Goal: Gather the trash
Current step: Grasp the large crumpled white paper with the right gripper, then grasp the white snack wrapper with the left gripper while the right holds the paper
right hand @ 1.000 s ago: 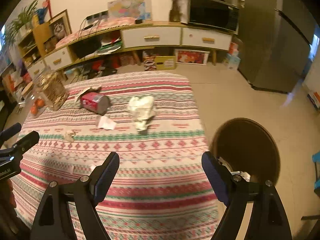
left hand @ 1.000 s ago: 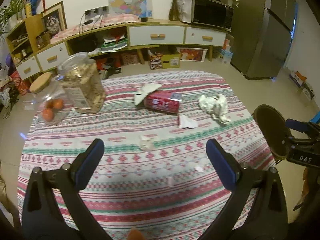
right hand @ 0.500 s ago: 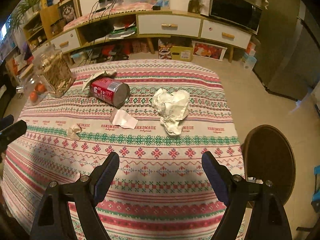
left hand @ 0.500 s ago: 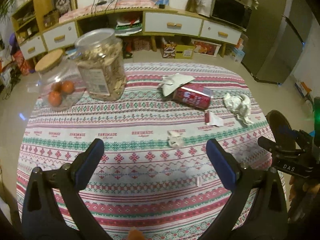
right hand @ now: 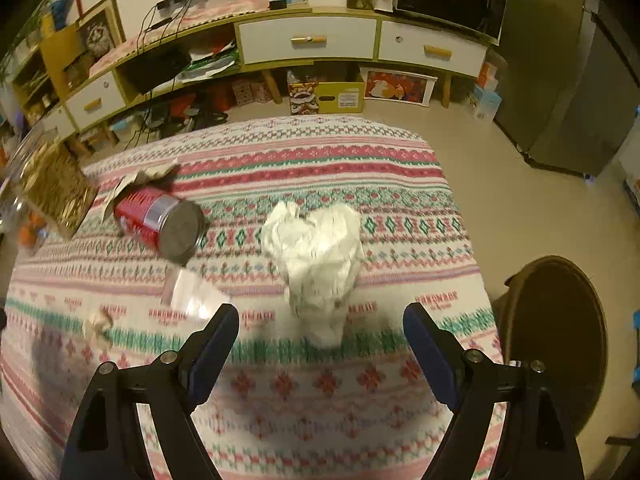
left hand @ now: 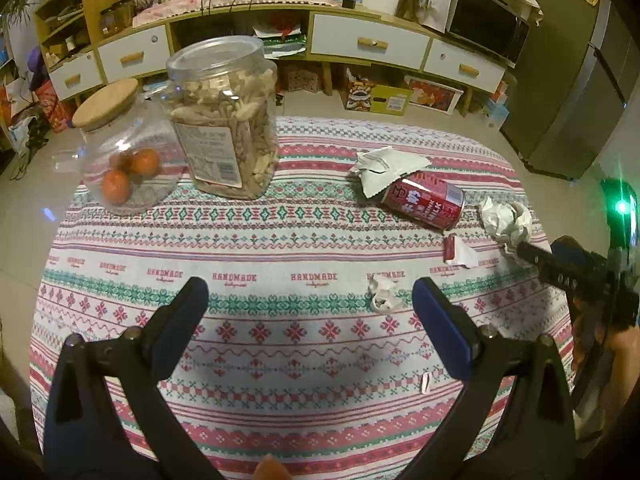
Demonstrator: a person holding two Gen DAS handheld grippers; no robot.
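A crumpled white paper ball (right hand: pixel 316 256) lies on the striped tablecloth just ahead of my right gripper (right hand: pixel 320 322), which is open with nothing between its fingers. To its left a red can (right hand: pixel 160 220) lies on its side, beside a torn wrapper (right hand: pixel 192 296) and a small paper scrap (right hand: pixel 98 324). In the left wrist view my left gripper (left hand: pixel 310 292) hovers open and empty over the cloth; the small scrap (left hand: pixel 382 296) sits just inside its right finger. Farther off lie the can (left hand: pixel 426 200), a white wrapper (left hand: pixel 380 168) and the paper ball (left hand: pixel 506 222), with the right gripper (left hand: pixel 532 254) next to it.
A clear jar of snacks (left hand: pixel 226 120) and a wood-lidded glass jar (left hand: pixel 120 152) holding orange fruit stand at the table's far left. A dark round bin (right hand: pixel 554 336) sits on the floor off the table's right edge. A low sideboard (left hand: pixel 360 40) lines the far wall.
Both grippers have moved forward and down toward the table. The paper ball has grown large in front of the right gripper. The left view has shifted left, with the jars nearer.
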